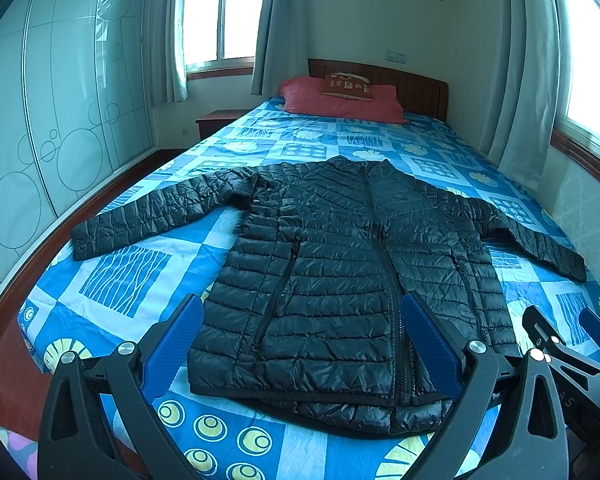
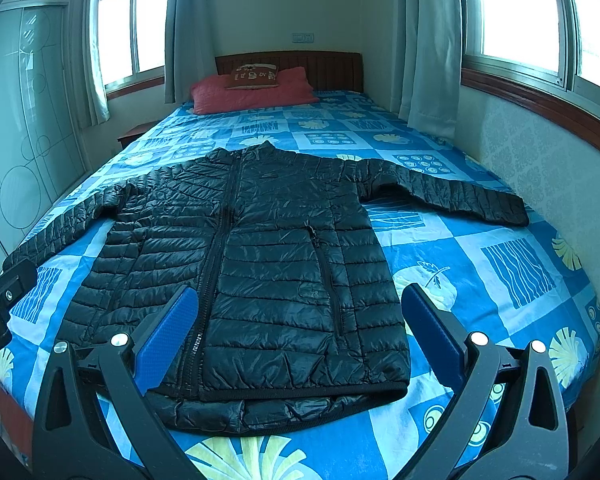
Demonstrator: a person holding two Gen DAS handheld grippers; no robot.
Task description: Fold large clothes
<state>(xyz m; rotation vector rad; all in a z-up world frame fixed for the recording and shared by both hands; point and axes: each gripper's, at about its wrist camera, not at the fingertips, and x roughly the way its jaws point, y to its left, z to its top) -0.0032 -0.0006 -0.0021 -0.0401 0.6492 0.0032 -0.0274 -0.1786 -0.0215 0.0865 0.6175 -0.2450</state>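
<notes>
A black quilted puffer jacket (image 1: 332, 260) (image 2: 260, 248) lies flat and zipped on the bed, front up, collar toward the headboard. Both sleeves are spread out to the sides. My left gripper (image 1: 301, 300) hovers open over the hem's left half, its blue pads (image 1: 172, 352) wide apart and holding nothing. Over the hem's right half, my right gripper (image 2: 300, 292) is also open and empty. The right gripper's tips (image 1: 560, 320) show at the right edge of the left wrist view. Part of the left gripper's body (image 2: 4, 292) shows at the left edge of the right wrist view.
The bed (image 1: 120, 280) (image 2: 500, 264) has a blue patterned sheet, with a red pillow (image 1: 340, 100) and a wooden headboard (image 2: 332, 68) at the far end. A wardrobe (image 1: 60, 100) stands to the left. A wall (image 2: 540, 168) with windows runs along the bed's right side.
</notes>
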